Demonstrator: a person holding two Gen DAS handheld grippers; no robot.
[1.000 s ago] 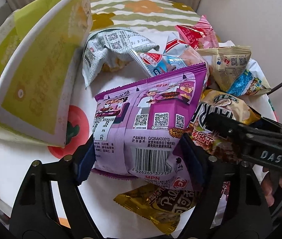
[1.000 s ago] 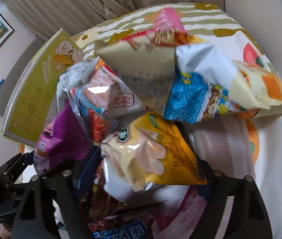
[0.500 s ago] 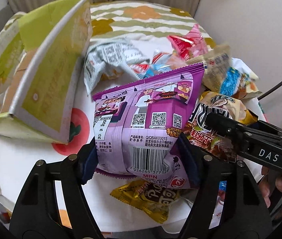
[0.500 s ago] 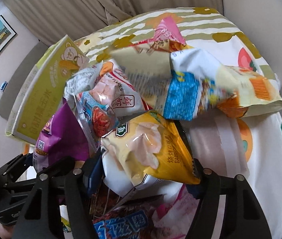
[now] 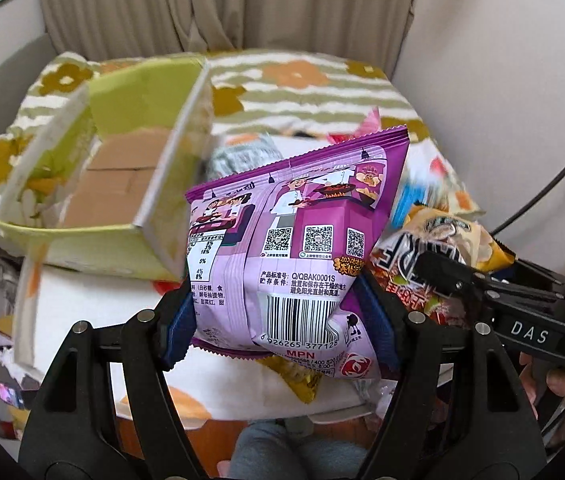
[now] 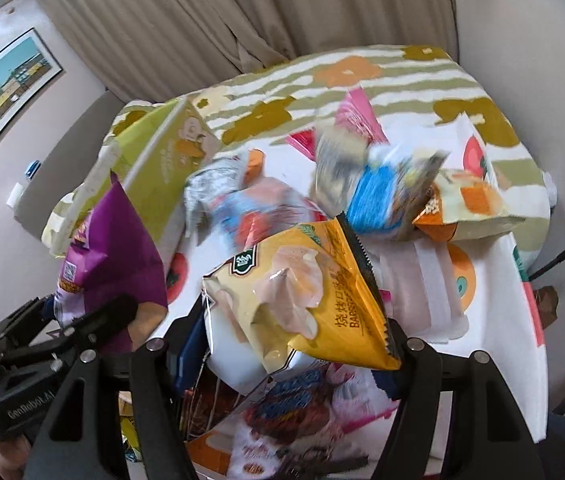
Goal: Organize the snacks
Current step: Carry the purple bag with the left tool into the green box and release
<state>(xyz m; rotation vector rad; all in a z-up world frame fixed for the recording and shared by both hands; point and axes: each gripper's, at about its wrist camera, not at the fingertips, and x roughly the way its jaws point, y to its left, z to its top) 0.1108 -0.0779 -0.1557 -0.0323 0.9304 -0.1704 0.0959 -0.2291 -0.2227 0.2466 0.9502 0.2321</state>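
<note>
My left gripper (image 5: 280,322) is shut on a purple snack bag (image 5: 302,240), lifted clear of the table; the same purple snack bag (image 6: 110,248) shows at the left of the right wrist view. My right gripper (image 6: 290,340) is shut on a yellow chip bag (image 6: 306,300), also raised above the pile. An open green cardboard box (image 5: 122,184) with a brown bottom stands at the left on the table. Several other snack bags (image 6: 382,192) lie heaped behind.
The white table (image 6: 494,320) with fruit prints holds more packets (image 6: 282,412) under my right gripper. A flowered striped cloth (image 5: 302,80) covers the back, with curtains behind. A person's legs (image 5: 294,452) show below the table edge. A wall stands at the right.
Both grippers have risen with their bags, which have come up off the pile. The jaws narrowed onto the bags early in the second. The green box's open inside has come into view.
</note>
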